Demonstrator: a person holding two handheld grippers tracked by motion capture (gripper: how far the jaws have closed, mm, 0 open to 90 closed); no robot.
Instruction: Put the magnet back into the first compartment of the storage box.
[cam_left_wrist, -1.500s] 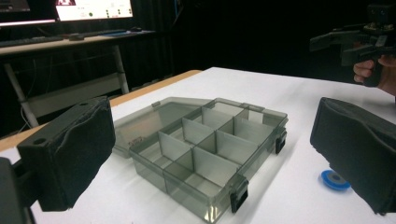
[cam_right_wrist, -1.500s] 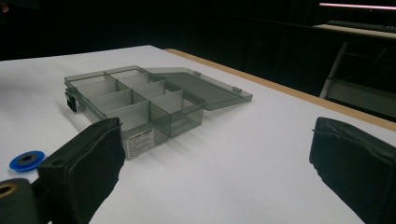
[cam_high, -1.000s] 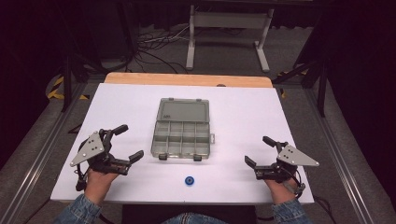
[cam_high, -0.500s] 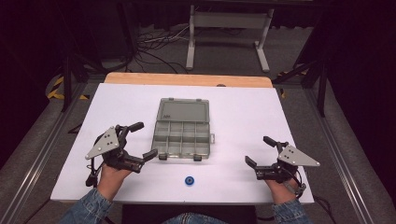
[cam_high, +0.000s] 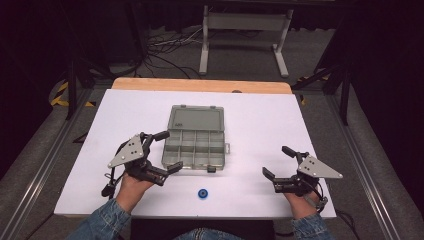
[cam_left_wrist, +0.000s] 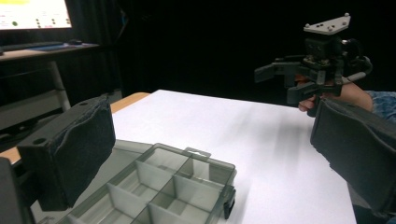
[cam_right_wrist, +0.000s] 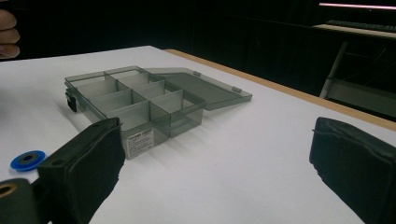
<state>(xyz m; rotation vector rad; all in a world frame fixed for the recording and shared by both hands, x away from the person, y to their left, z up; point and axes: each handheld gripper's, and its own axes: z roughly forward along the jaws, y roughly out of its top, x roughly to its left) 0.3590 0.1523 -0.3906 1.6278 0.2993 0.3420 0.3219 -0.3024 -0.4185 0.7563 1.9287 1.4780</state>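
Your left gripper (cam_high: 167, 152), jaws spread, hovered at the left edge of the open compartment box (cam_high: 195, 145) mid-table; your right gripper (cam_high: 278, 162) rested apart, jaws spread, near a blue disc (cam_high: 202, 193).

Dark room, grey floor (cam_high: 40, 150), white table (cam_high: 260, 120), metal stand (cam_high: 245, 30), tangled cables (cam_high: 165, 47)

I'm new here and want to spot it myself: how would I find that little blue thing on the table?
Start at the white table and find the grey compartment box lying open in its middle. Come from the box toward the person's edge: the blue ring lies alone there, apart from the box, between the two hand-held grippers. It is the only blue, round, flat item on the table.
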